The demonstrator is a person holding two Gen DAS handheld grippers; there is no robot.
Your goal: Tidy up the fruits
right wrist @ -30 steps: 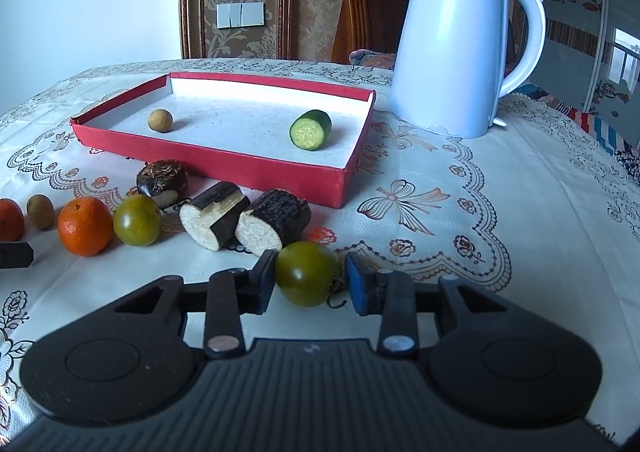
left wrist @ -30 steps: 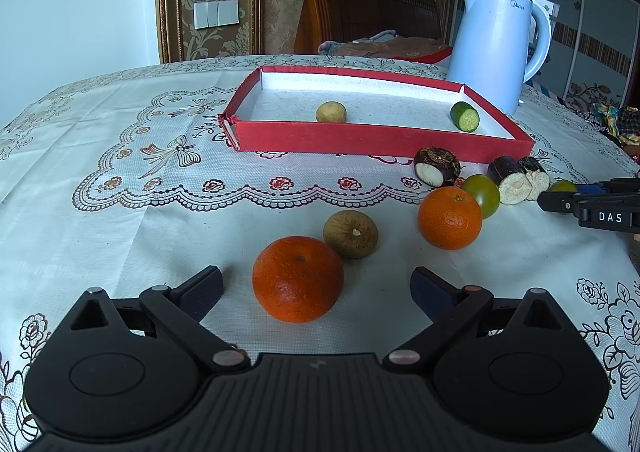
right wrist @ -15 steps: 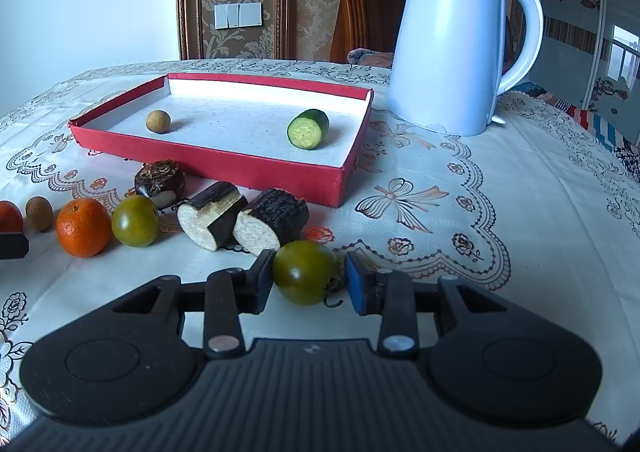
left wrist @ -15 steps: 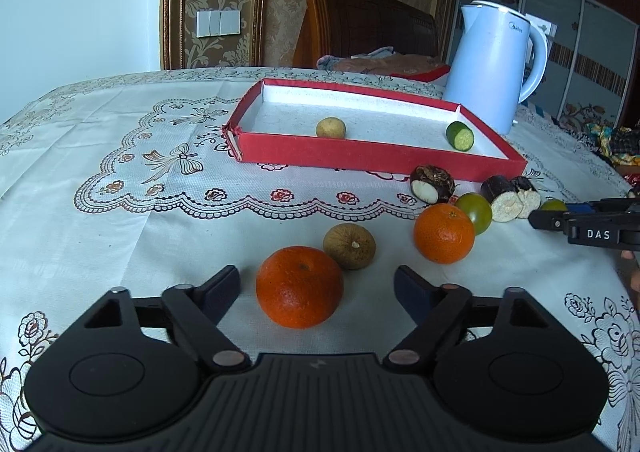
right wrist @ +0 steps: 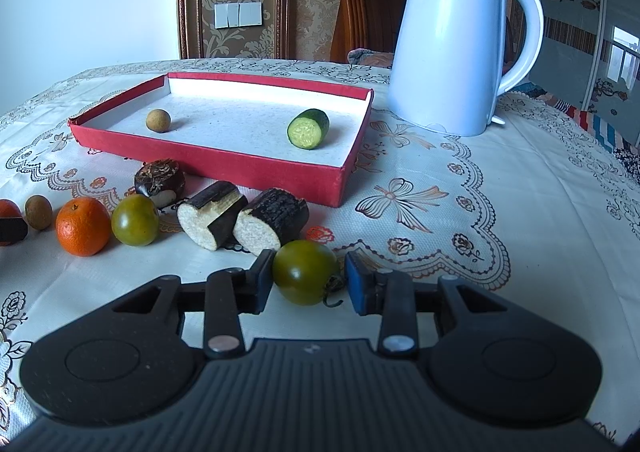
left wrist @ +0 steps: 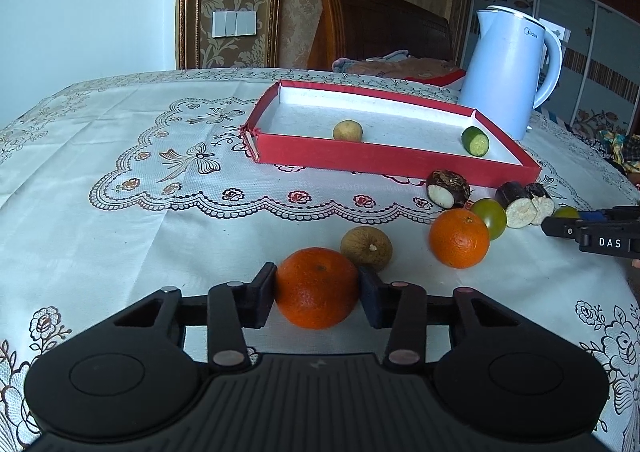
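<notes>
**Both grippers at fruit on the cloth**

The left gripper (left wrist: 318,288) is closing, its pads against an orange (left wrist: 317,287) that sits on the tablecloth (left wrist: 120,220), stem dimple up. The right gripper (right wrist: 306,279) is clamped on a green tomato (right wrist: 305,271), stalk end low and rightward. Round fruits, no long axis. The red tray (right wrist: 256,172) holds a cucumber piece (right wrist: 308,129) lying with its cut face toward the camera.

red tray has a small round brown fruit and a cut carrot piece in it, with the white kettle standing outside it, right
Not quite. The cut piece in the red tray is a cucumber, green-skinned with a pale green face, not a carrot. The right wrist view shows it plainly. The small round brown fruit is in the tray, and the white kettle stands outside it.
</notes>
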